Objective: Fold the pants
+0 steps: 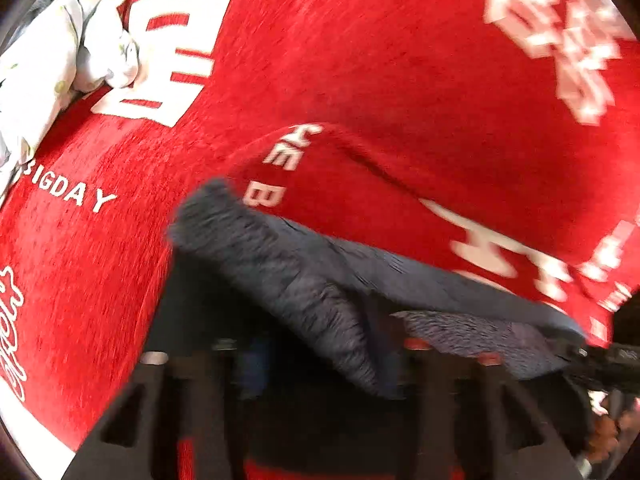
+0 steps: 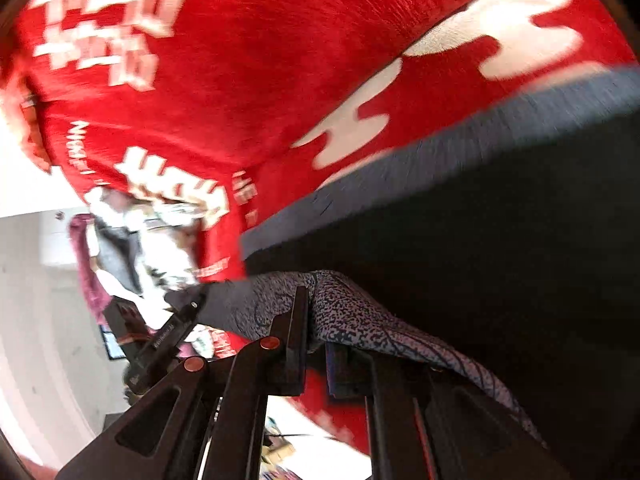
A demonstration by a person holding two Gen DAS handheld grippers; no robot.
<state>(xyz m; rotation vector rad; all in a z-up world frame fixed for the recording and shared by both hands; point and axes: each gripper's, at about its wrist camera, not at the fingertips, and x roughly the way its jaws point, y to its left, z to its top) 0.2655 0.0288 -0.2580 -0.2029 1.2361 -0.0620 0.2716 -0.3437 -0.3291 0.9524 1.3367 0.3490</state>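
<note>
The pants point(image 1: 288, 264) are dark blue-grey with a speckled weave and hang lifted above the red cloth point(image 1: 320, 60). My left gripper point(image 1: 320, 356) is shut on the pants' edge, which drapes over its fingers. In the right wrist view my right gripper point(image 2: 316, 344) is shut on the pants point(image 2: 352, 312) at another edge, and the fabric stretches between the two grippers. The left gripper point(image 2: 172, 340) shows in the right view, holding the far end. Both views are blurred by motion.
A red cloth with white lettering point(image 2: 240, 60) covers the work surface. A crumpled white floral garment point(image 1: 60, 52) lies at its far left. A pile of mixed clothes point(image 2: 132, 240) lies beyond the cloth's edge, with a white wall behind.
</note>
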